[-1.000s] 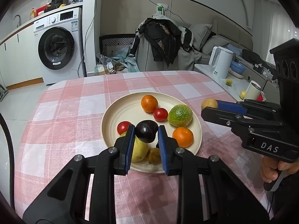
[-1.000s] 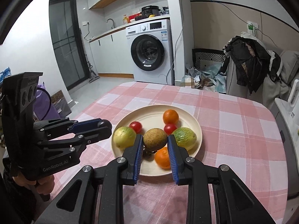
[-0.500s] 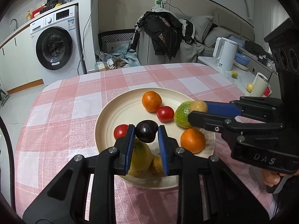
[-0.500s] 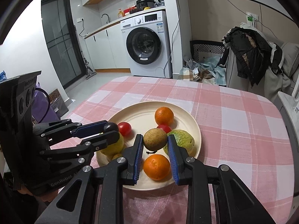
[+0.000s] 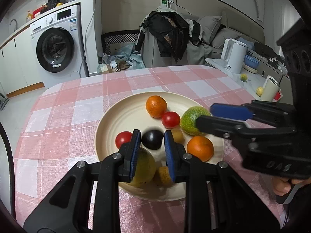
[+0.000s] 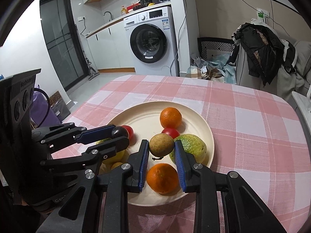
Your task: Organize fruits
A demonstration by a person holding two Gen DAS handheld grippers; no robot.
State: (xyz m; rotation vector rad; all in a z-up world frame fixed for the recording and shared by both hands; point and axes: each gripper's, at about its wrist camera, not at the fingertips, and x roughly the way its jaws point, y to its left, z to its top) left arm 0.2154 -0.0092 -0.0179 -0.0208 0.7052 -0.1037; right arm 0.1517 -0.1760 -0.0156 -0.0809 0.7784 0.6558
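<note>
A cream plate on the pink checked tablecloth holds two oranges, two red tomatoes, a green fruit, a yellow pear and a small yellow fruit. My left gripper is shut on a dark plum just above the plate's near left part. My right gripper is shut on a brown round fruit over the near orange, beside the green fruit. Each gripper shows in the other's view, side by side above the plate.
Right of the table is a side counter with a white kettle, a cup and two small yellow fruits. A washing machine and a chair heaped with clothes stand beyond the table's far edge.
Both grippers came in over the plate and sank a little, each keeping its fruit. The right gripper moved from beside the plate's right rim to above the green fruit.
</note>
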